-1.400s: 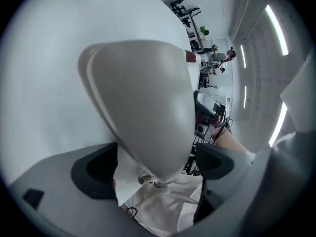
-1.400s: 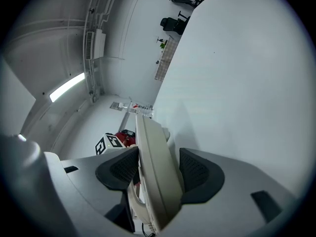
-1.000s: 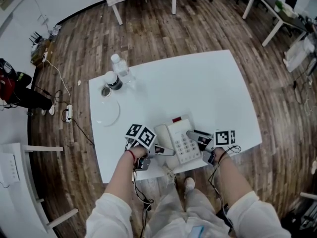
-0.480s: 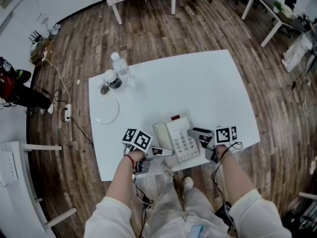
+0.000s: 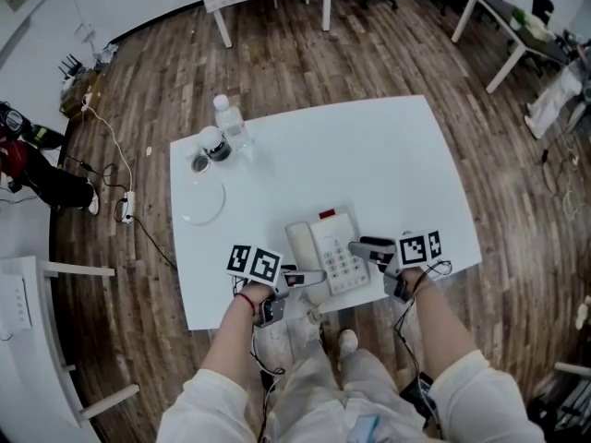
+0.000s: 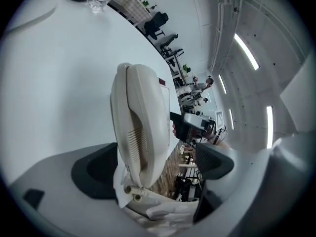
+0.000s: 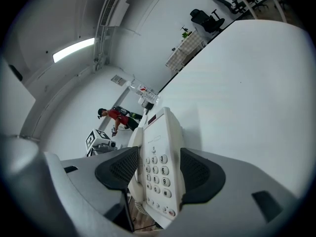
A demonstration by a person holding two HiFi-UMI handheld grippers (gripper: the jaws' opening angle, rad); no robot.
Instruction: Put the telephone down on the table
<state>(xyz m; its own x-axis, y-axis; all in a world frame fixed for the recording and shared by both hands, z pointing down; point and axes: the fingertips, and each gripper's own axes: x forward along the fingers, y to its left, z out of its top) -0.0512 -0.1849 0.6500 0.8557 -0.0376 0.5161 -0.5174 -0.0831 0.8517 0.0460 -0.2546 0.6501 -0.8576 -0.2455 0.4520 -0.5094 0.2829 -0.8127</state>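
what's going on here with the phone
A person is handling a white telephone with two hand-held claws at the near edge of the white table. The right claw is clamped on the telephone's keypad side. The left claw has its jaws apart around the handset side. Whether the telephone rests fully on the table can't be told.

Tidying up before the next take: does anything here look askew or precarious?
The telephone sits skewed at the near edge of the table, its near end seemingly overhanging the floor. The right claw clamps it; the left claw stands open around its handset.
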